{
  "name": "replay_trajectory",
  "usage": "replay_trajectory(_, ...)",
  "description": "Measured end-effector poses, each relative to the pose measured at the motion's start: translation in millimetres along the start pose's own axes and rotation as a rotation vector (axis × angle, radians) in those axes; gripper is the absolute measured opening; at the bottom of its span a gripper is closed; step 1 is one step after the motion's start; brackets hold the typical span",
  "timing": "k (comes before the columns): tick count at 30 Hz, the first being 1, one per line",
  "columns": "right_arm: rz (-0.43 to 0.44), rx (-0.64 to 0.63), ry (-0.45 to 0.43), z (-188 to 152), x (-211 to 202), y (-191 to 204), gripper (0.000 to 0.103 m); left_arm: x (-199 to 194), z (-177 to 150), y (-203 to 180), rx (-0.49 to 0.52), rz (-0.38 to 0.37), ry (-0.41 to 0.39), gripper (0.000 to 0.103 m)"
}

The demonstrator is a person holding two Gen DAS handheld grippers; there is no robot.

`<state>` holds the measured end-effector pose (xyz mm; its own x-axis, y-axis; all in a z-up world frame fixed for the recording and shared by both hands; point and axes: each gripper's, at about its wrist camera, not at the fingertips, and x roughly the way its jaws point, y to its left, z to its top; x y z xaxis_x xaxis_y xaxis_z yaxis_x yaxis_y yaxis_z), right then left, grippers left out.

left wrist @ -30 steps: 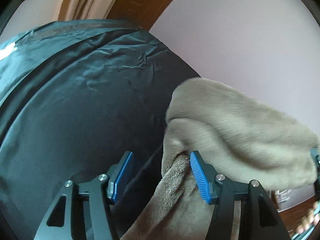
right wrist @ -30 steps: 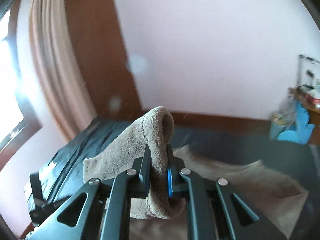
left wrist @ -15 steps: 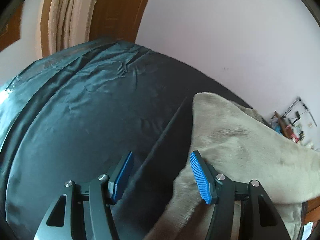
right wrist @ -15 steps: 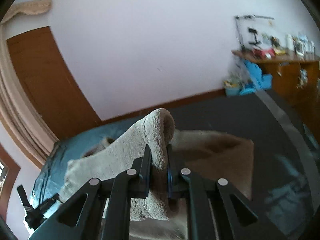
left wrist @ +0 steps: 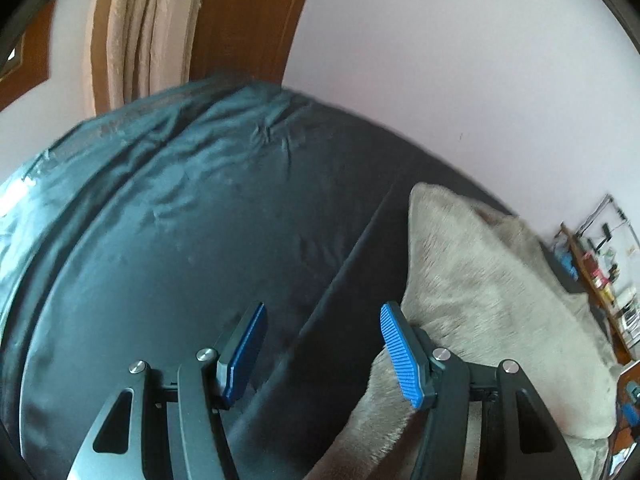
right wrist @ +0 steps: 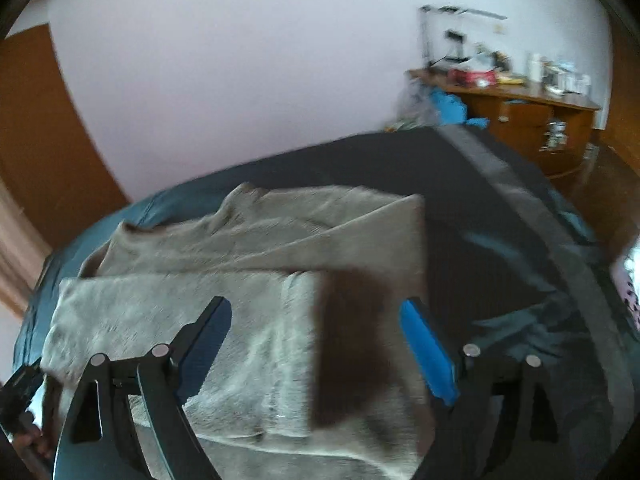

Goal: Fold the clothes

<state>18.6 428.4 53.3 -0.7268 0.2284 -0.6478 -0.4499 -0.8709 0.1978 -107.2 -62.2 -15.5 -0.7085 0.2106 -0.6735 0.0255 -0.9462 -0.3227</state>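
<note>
A beige fleece garment (right wrist: pixel 248 304) lies on the dark bedsheet (right wrist: pixel 480 216), with one flap folded across its near half. My right gripper (right wrist: pixel 316 332) hovers just above it, open, nothing between its blue pads. In the left wrist view the same garment (left wrist: pixel 488 292) lies to the right, its left edge beside the right finger. My left gripper (left wrist: pixel 322 340) is open over bare dark sheet (left wrist: pixel 168 248), holding nothing.
A wooden dresser (right wrist: pixel 532 120) with clutter on top stands by the far wall at the right. Beige curtains (left wrist: pixel 132 36) and a brown door (left wrist: pixel 248 20) rise beyond the bed's far left. The pale wall (right wrist: pixel 240 60) runs behind the bed.
My right gripper let go of the fleece fold it held and now stands open over the laid-down garment. The left gripper stayed open while the cloth settled flat to its right.
</note>
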Motion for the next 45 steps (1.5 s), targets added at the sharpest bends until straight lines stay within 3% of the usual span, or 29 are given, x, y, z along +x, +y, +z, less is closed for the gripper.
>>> replay_trajectory(2, -0.021, -0.022, -0.009, -4, -4, 0, 0.089, -19, 2, -5, 0.014, -0.091, -0.071, 0.061)
replay_trajectory(4, -0.043, -0.044, -0.018, -9, -8, 0, 0.089, -40, 2, -16, 0.070, -0.238, -0.140, 0.061)
replay_trajectory(5, -0.053, -0.055, -0.023, -11, -10, 0, 0.089, -47, 0, -23, 0.110, -0.321, -0.156, 0.067)
replay_trajectory(7, -0.048, -0.105, -0.010, -18, -9, 10, 0.089, -48, -8, -40, 0.193, -0.485, -0.107, 0.072)
replay_trajectory(10, -0.011, -0.211, 0.032, -32, -1, 34, 0.089, -22, -22, -61, 0.264, -0.538, 0.075, 0.072)
replay_trajectory(11, 0.001, -0.246, 0.046, -36, 2, 43, 0.089, -15, -25, -64, 0.276, -0.518, 0.115, 0.072)
replay_trajectory(14, 0.008, -0.323, 0.086, -49, 12, 59, 0.089, 5, -26, -56, 0.250, -0.345, 0.169, 0.072)
replay_trajectory(17, -0.012, -0.313, 0.088, -58, 16, 58, 0.089, 8, -12, -32, 0.145, -0.334, 0.174, 0.072)
replay_trajectory(19, -0.013, -0.299, 0.075, -62, 14, 56, 0.090, 3, -6, -25, 0.138, -0.297, 0.148, 0.072)
replay_trajectory(22, -0.024, -0.275, 0.050, -65, 14, 53, 0.090, -8, 4, -16, 0.156, -0.172, 0.061, 0.072)
replay_trajectory(27, -0.050, -0.250, 0.006, -66, 12, 53, 0.092, -7, 18, 4, 0.118, -0.110, 0.013, 0.072)
replay_trajectory(29, -0.061, -0.226, -0.020, -66, 8, 48, 0.092, -5, 22, 0, 0.157, -0.092, 0.005, 0.072)
replay_trajectory(32, -0.069, -0.163, -0.040, -63, 4, 36, 0.096, -7, 17, -15, 0.295, -0.083, 0.002, 0.072)
replay_trajectory(38, -0.054, -0.045, -0.031, -59, 4, 12, 0.097, 9, -9, -49, 0.559, 0.036, 0.019, 0.072)
replay_trajectory(45, -0.044, -0.049, -0.046, -60, 1, 13, 0.097, 6, -7, -42, 0.590, 0.034, 0.024, 0.072)
